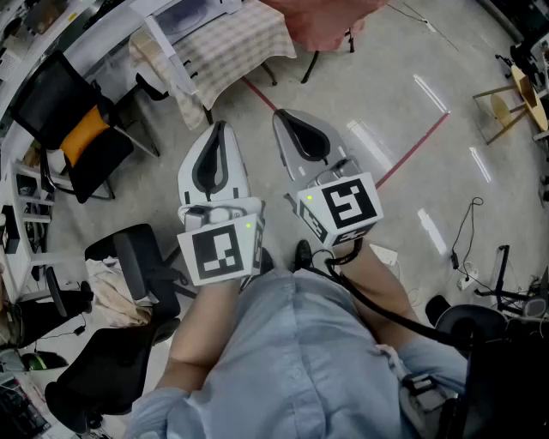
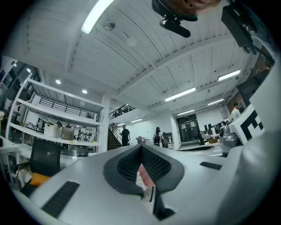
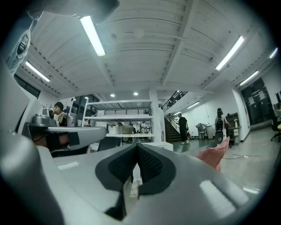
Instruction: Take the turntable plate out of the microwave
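The grey floor (image 1: 403, 197) spreads beneath the left tongs (image 1: 220, 129) and the right tongs (image 1: 283, 118), which we hold side by side, near each other. Ahead of the left tongs stands a table (image 1: 227, 47) under a checked cloth. Well off to their left is a black chair (image 1: 81, 137) with an orange cushion. A pink cloth (image 1: 322, 21) lies ahead of the right tongs. Both pairs of jaws are pressed together, pinching nothing. We cannot tell where the turntable plate is.
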Demonstrator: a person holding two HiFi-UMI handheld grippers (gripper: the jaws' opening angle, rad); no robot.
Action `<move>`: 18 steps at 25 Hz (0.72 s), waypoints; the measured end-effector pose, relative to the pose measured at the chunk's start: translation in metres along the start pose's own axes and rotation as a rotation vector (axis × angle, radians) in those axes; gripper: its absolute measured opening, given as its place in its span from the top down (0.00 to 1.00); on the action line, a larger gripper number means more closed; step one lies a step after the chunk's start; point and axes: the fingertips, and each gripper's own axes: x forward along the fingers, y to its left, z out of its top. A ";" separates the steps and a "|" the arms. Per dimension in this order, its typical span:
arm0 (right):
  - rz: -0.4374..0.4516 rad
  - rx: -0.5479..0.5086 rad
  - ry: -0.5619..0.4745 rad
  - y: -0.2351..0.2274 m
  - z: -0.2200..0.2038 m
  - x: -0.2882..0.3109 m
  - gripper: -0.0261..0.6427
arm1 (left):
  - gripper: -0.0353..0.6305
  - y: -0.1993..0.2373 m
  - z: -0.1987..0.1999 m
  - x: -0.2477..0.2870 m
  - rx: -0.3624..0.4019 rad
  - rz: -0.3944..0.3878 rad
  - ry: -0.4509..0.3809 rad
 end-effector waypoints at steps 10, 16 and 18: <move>0.010 0.008 0.004 -0.018 -0.006 -0.007 0.96 | 0.94 -0.019 -0.004 0.013 -0.003 0.013 0.019; 0.025 0.049 -0.009 -0.039 -0.007 -0.016 0.96 | 0.94 -0.043 -0.007 0.023 0.012 0.002 0.012; 0.034 0.061 -0.013 -0.047 -0.007 -0.018 0.96 | 0.94 -0.050 -0.009 0.027 0.010 0.008 0.018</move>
